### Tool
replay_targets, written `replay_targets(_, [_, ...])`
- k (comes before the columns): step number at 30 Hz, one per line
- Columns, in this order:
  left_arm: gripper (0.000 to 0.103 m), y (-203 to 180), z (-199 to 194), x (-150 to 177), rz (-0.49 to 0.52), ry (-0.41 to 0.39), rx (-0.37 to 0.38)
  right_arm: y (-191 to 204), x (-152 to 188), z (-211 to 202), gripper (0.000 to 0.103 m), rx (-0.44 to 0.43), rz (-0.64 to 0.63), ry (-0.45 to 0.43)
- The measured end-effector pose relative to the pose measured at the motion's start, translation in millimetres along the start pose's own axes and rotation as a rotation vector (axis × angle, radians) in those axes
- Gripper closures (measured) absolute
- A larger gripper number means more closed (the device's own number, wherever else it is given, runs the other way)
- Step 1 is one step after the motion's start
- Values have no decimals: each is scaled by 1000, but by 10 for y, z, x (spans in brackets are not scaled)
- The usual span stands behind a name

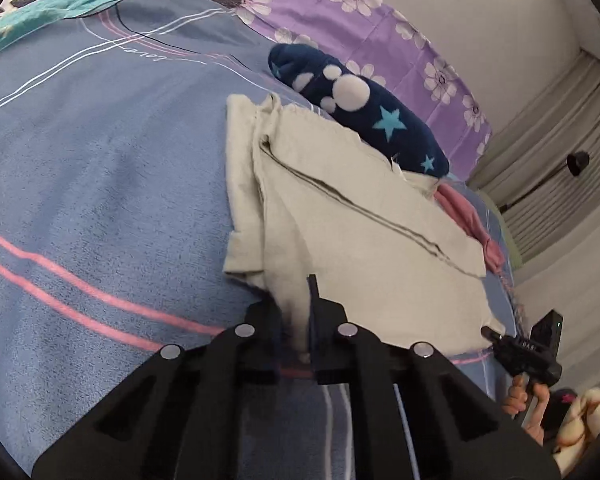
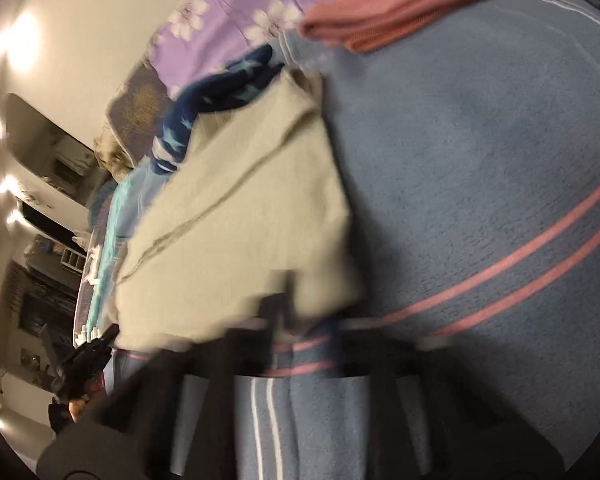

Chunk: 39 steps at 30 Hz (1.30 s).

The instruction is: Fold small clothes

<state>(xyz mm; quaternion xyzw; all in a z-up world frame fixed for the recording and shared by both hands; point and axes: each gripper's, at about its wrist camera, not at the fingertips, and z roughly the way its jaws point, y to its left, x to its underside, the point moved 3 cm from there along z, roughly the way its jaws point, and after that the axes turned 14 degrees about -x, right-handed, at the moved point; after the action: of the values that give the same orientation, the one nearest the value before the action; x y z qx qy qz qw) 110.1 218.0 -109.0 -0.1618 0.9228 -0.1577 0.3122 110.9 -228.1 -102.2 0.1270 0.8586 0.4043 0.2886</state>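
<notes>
Left gripper (image 1: 298, 312) pinches near edge of cream garment (image 1: 340, 216); right gripper (image 2: 300, 320), blurred, clamps same garment's other near corner; garment lies on blue blanket (image 1: 100, 184); beyond, navy sock (image 1: 360, 108), pink cloth (image 2: 388, 16).

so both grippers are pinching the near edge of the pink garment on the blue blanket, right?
Not pink. Both grip the cream garment: the left gripper and right gripper pinch its near edge on the blue blanket. The left wrist view shows it; the pink garment lies untouched beyond.
</notes>
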Motion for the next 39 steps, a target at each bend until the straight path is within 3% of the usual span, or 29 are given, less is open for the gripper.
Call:
replay_targets(3, [95,-142,-245,-41,61,-85,-4,264,-80,-250,101,-45,-78,-62])
replay_targets(6, [95,-319,-523,-48,107,-111,22,443,-115,-538,101,-59,-109,-100])
replay_targets(9, [95,-504,-833,107,226,-130,6,522,32,-908,101,-39,-142,-114])
replay_targets(13, [94,-468,-1024,548,317,-83,-13,291,570,-1122,101,63,-119,-18])
replay_targets(15, [89,-345,-967,785,335,-45,-75,91,870,-1062,100,142,-111,64])
replay_targets(17, [79,-184,-917,926,324,-39,-168,7,989,-1030,98,238,-163,90])
replay_targets(18, [77,-107,-950,923,301,-71,-234,38,980,-1037,97,254,-198,83])
replay_targets(19, [74,-82,-1027,877,288,-120,-274,118,914,-1056,86,296,-236,59])
replay_targets(22, [56,-181,-1304,626,266,-272,-253,468,665,-1080,74,346,-386,-52])
replay_targets(23, [56,-241,-1326,555,276,-296,-252,585,611,-1029,69,341,-437,-61])
replay_targets(26, [54,-479,-1179,428,356,-305,-258,779,548,-783,65,370,-591,-46])
replay_targets(29, [54,-647,-804,390,447,-238,-295,736,470,-477,65,489,-696,-10])
replay_targets(33, [54,-729,-501,409,561,-213,-439,511,450,-278,58,667,-839,37])
replay_targets(35, [44,-758,-434,458,625,-211,-490,369,431,-172,51,743,-913,99])
replay_targets(37, [33,-767,-414,540,681,-208,-508,287,451,-98,49,760,-966,143])
replay_targets(39, [29,-807,-296,626,751,-206,-563,269,447,-45,48,773,-1020,143])
